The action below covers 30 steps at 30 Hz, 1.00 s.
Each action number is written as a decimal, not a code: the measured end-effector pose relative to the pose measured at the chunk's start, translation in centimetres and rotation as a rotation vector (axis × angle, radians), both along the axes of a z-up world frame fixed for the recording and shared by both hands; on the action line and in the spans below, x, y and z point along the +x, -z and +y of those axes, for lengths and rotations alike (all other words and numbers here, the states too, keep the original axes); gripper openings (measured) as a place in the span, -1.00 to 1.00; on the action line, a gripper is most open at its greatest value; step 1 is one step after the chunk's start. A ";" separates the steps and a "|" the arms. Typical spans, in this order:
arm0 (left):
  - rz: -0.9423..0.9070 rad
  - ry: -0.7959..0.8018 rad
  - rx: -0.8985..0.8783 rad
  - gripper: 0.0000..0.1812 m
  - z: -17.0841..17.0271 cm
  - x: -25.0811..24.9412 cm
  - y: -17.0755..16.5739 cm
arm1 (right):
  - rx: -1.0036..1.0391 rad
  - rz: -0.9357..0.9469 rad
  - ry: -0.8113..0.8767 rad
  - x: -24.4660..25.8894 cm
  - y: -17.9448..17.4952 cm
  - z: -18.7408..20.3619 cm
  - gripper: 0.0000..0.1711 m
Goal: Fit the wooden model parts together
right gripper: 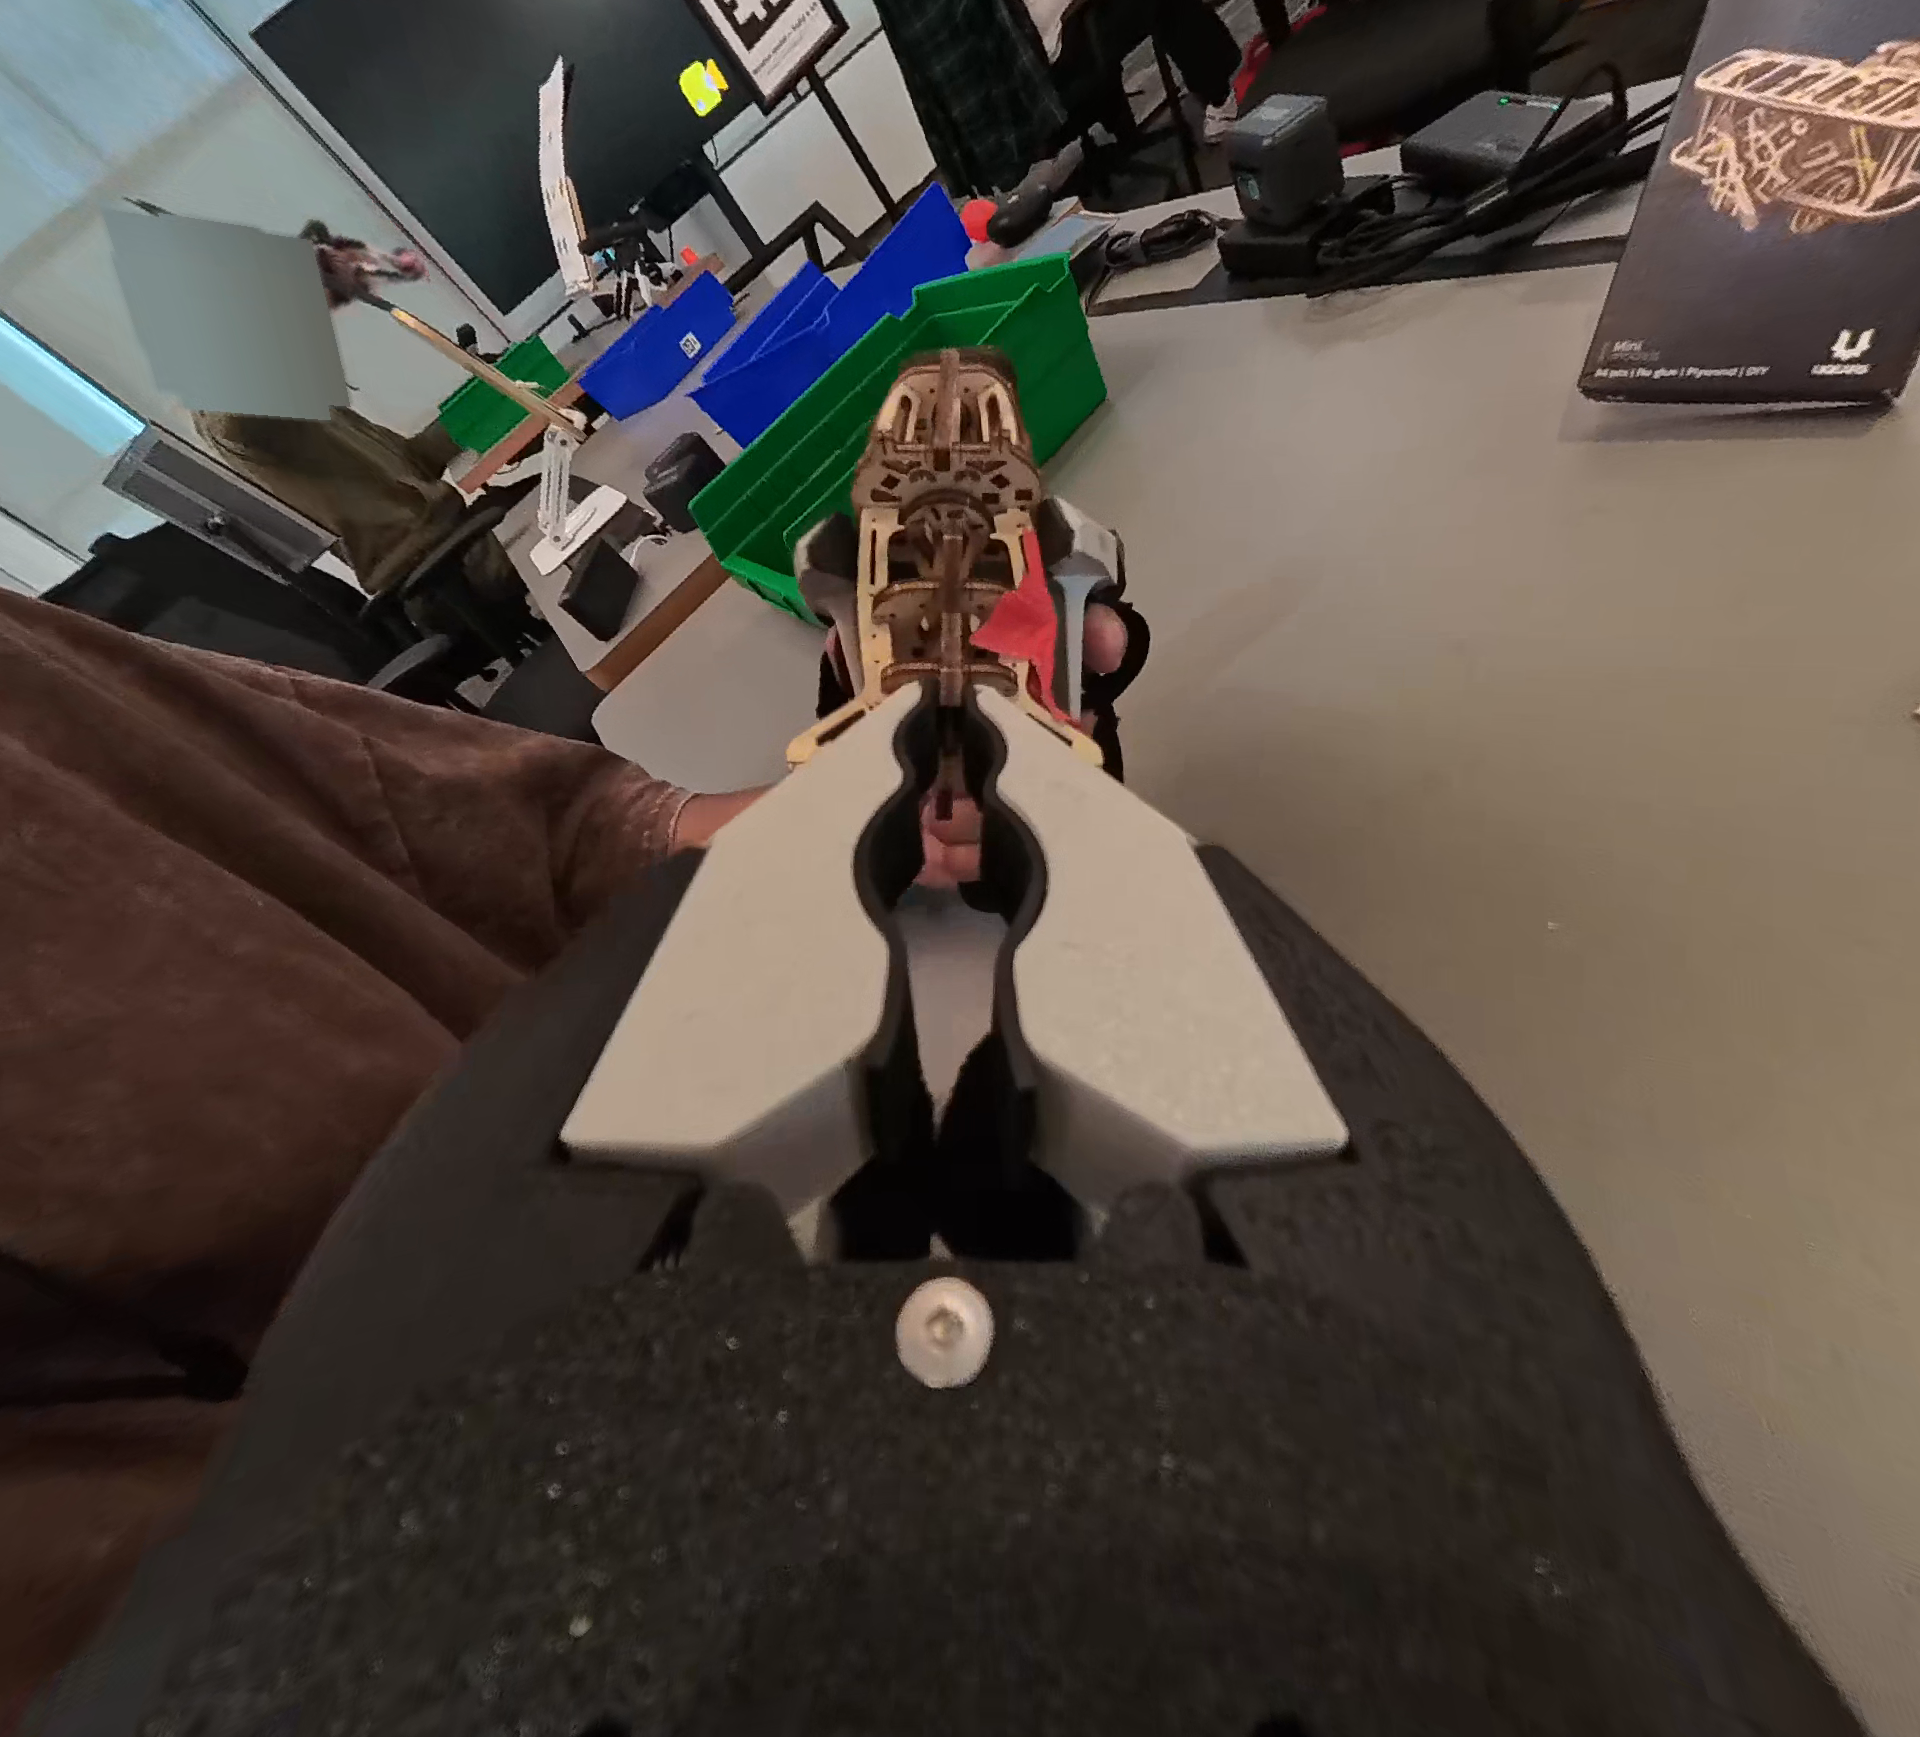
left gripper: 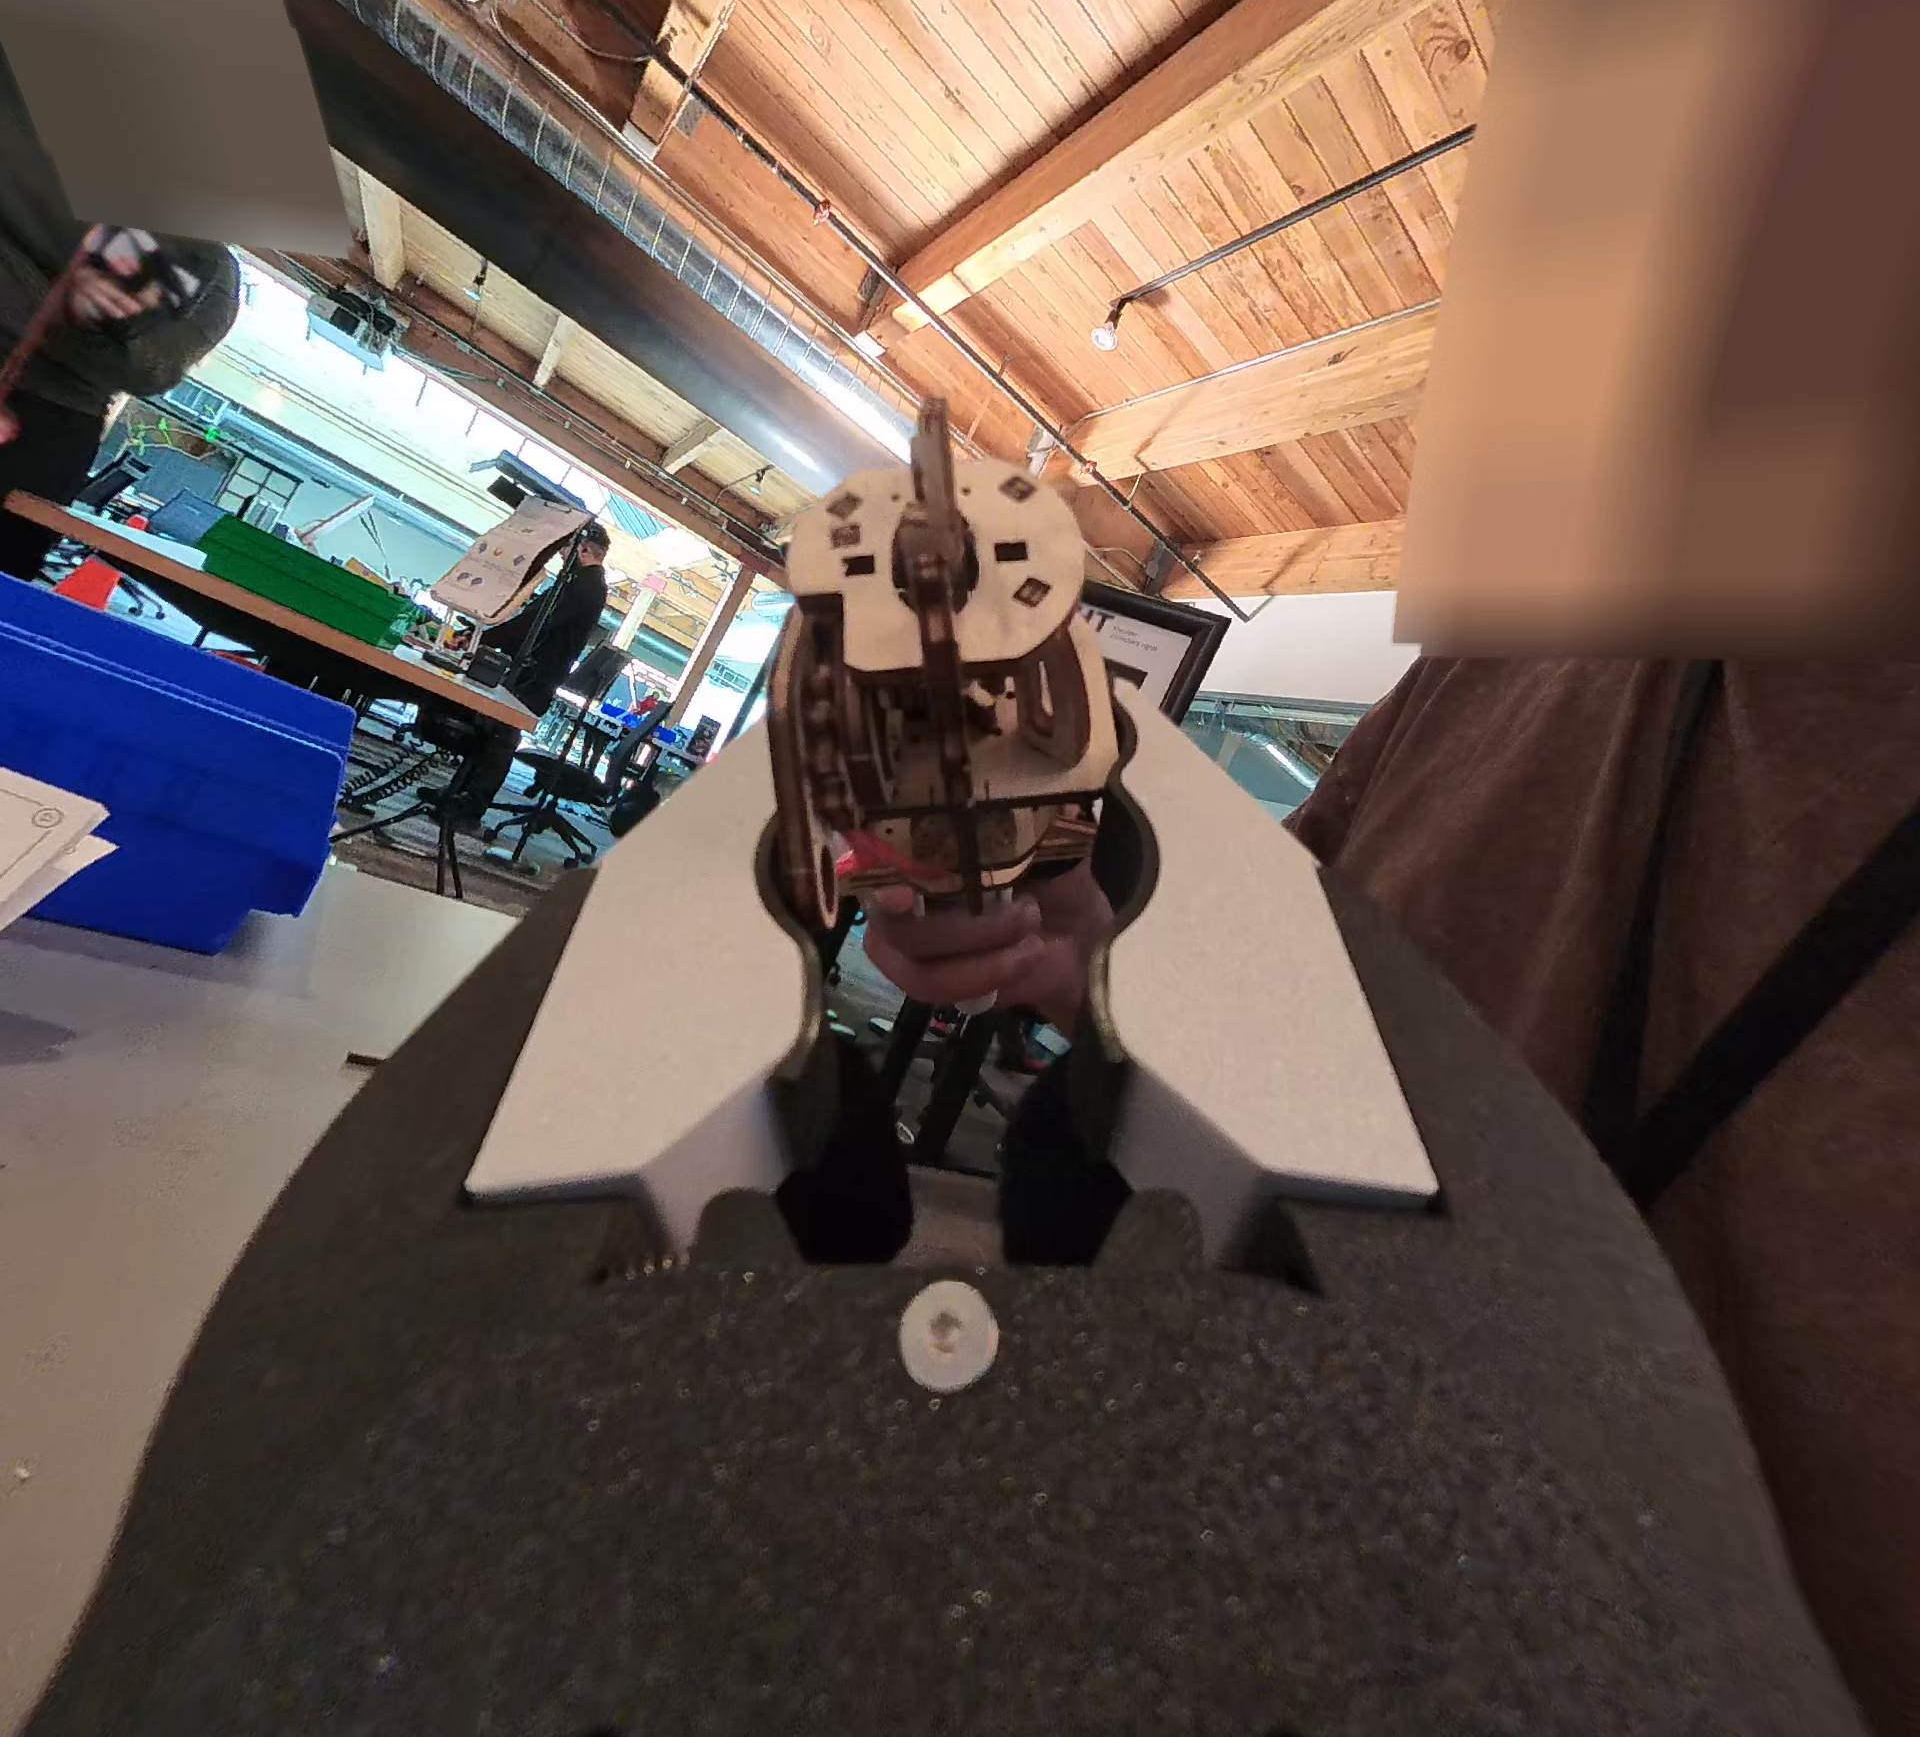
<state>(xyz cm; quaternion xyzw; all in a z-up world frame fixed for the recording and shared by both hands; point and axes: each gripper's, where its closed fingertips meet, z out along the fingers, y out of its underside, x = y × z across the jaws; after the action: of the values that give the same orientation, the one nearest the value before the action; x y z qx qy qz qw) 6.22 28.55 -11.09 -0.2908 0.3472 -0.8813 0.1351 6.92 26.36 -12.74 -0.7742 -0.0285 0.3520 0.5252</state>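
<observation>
At frame centre, the left gripper (left gripper: 940, 814) is clamping the mostly built wooden model (left gripper: 935, 679); the right gripper (right gripper: 948, 716) is pinching a thin part (right gripper: 948, 648), apparently seating it.

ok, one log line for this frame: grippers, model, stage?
left gripper: shut on wooden model | right gripper: shut on thin wooden part at model's middle | model held above table | stage: fitting, seating unclear

The grey desk (right gripper: 1455, 648) carries a green bin (right gripper: 935, 399) at about 12 o'clock, blue bins (right gripper: 831, 316) behind it at 11, an upright dark model box (right gripper: 1787, 160) at 2, and black cables (right gripper: 1455, 222) at 1.
</observation>
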 end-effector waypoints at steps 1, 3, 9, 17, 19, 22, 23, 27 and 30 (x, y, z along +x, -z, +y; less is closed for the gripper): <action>0.005 0.005 0.004 -0.46 -0.1 0.0 0.1 | -0.007 -0.014 0.000 0.1 0.0 -0.1 -0.98; 0.007 0.019 -0.003 -0.46 -0.1 0.0 0.1 | -0.011 -0.051 -0.004 0.1 -0.1 -0.2 -0.98; 0.006 0.013 0.010 -0.46 0.1 -0.1 0.0 | -0.037 -0.098 -0.029 0.0 -0.1 -0.7 -0.97; 0.011 0.018 0.027 -0.46 -0.2 -0.1 0.1 | -0.083 -0.109 -0.038 0.0 0.3 -0.6 -0.97; 0.013 0.019 0.032 -0.46 -0.3 -0.1 0.2 | -0.094 -0.114 -0.045 0.0 0.4 -0.7 -0.97; 0.012 0.026 0.011 -0.46 -0.2 -0.1 0.2 | -0.115 -0.125 -0.053 0.0 0.5 -0.7 -0.98; 0.010 0.027 0.005 -0.46 -0.2 -0.1 0.2 | -0.125 -0.135 -0.058 0.0 0.7 -0.7 -0.98; 0.012 0.027 0.001 -0.46 -0.2 0.0 0.2 | -0.153 -0.139 -0.072 0.0 0.8 -0.8 -0.98; 0.015 0.027 -0.005 -0.46 -0.1 0.1 0.3 | -0.159 -0.129 -0.071 0.1 0.9 -0.7 -0.97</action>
<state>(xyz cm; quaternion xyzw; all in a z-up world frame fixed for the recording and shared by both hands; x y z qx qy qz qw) 6.31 28.43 -11.40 -0.2931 0.3498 -0.8817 0.1199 6.98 25.65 -13.68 -0.8330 -0.0615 0.3211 0.4464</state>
